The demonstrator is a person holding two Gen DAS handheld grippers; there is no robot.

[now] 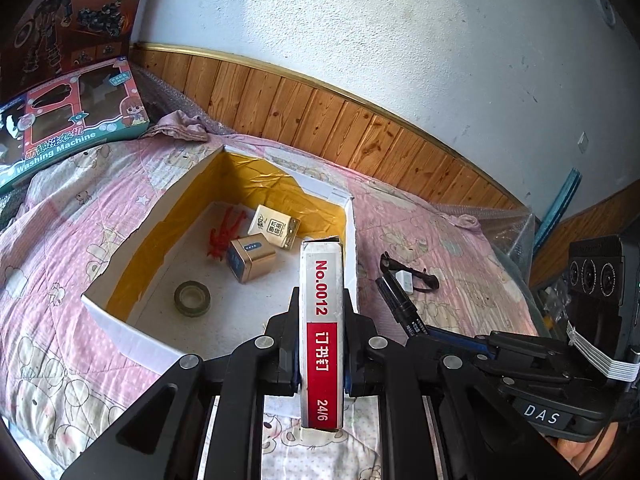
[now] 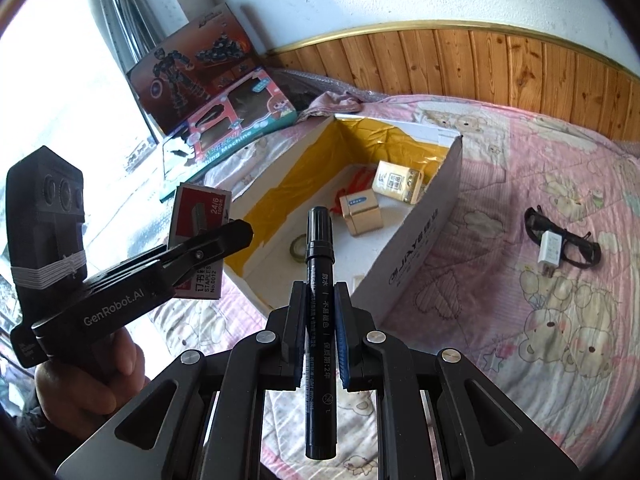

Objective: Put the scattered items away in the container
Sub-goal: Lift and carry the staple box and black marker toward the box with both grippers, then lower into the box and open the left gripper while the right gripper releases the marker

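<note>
Two grippers, each loaded. Left gripper (image 1: 322, 320) clamped on one red-and-white cardboard staple box (image 1: 322, 332), held above the near rim of the open white cardboard container with yellow-taped walls (image 1: 120, 320). Right gripper (image 2: 320, 320) clamped on one black marker pen (image 2: 319, 320), short of the container's near corner.

Inside the container: two gold tins (image 1: 250, 260), one tape roll (image 1: 193, 298), one red plastic toy (image 1: 224, 234).

On the pink bed quilt (image 2: 520, 160), at 3 o'clock from the container: one white charger with black cable (image 2: 551, 254).

Only the right view shows lettering on the container's outer wall and the hand (image 2: 80, 384) on the left gripper.
</note>
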